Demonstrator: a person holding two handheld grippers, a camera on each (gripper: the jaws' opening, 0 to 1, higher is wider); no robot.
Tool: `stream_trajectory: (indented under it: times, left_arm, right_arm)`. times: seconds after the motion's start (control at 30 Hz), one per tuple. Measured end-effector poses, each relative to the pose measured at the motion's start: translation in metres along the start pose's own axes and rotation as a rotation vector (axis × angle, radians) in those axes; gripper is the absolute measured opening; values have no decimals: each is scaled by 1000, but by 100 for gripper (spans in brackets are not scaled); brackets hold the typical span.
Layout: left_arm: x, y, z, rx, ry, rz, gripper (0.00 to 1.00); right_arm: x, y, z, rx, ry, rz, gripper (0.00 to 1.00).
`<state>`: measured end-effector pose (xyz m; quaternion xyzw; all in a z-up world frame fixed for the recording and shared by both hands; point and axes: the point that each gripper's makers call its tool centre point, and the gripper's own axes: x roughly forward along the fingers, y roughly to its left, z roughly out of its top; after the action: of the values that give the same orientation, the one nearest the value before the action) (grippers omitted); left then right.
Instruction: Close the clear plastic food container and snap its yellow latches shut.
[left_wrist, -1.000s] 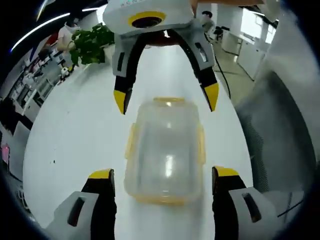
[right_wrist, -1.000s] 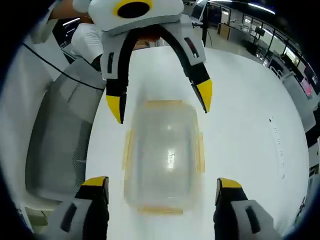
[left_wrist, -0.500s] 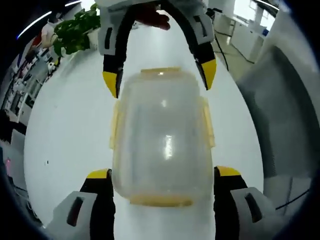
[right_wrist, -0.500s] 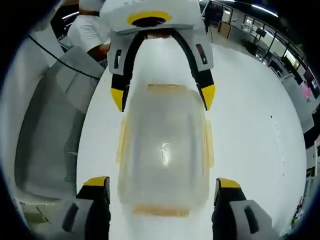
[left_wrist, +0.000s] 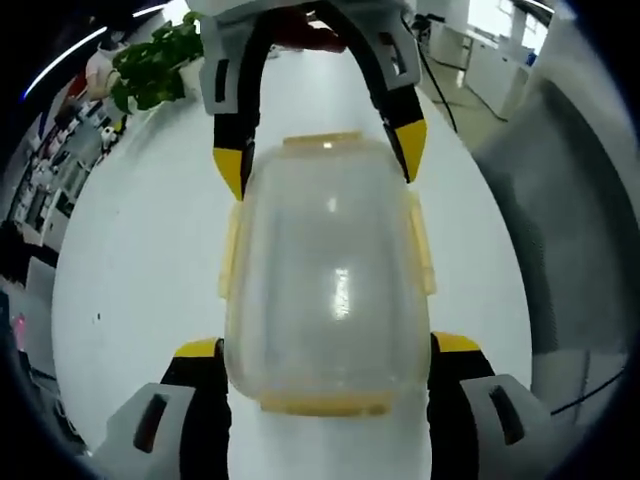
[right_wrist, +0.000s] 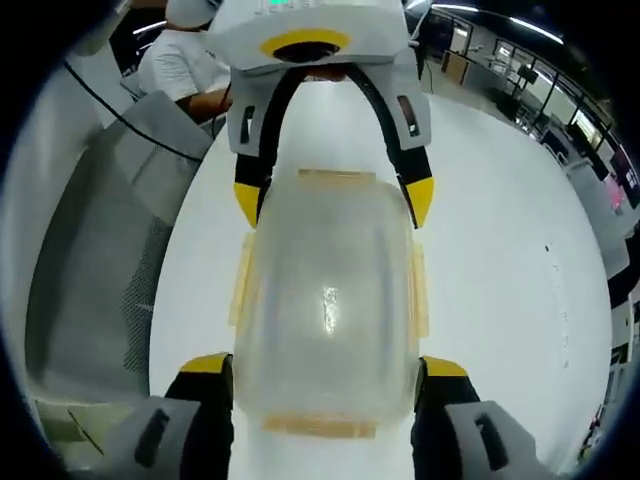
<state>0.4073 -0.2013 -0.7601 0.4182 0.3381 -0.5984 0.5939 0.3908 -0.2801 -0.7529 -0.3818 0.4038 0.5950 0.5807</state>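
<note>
The clear plastic container (left_wrist: 330, 280) lies on the white table (left_wrist: 130, 290) with its lid on top. Its yellow side latches (left_wrist: 231, 250) flare outward, and more yellow latches sit at both ends. My left gripper (left_wrist: 327, 348) is open, its jaws standing on either side of the container's near end. From the far side my right gripper (left_wrist: 320, 160) straddles the other end. In the right gripper view the container (right_wrist: 328, 290) lies between the open right gripper (right_wrist: 325, 365) jaws, close against its walls, with the left gripper (right_wrist: 335, 200) opposite.
A green plant (left_wrist: 160, 65) stands at the table's far left in the left gripper view. A grey mesh chair (right_wrist: 90, 250) is beside the table (right_wrist: 500, 260), and a person in white (right_wrist: 185, 65) sits behind it. Desks line the room's edges.
Both grippers have come down and closer over the container, which now looks much larger. The right gripper's jaws have narrowed slightly toward the container's walls.
</note>
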Motion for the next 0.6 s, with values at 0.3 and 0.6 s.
stream_trajectory:
  times: [0.3,0.6]
  left_arm:
    - [-15,-4,-32,-30,-11,14,80]
    - [-35,-9,-75,-61,21,29,80]
  right_arm:
    - [15,-3,35,-27,-3,7,72]
    - [33,-4,79,-64,-4,19,73]
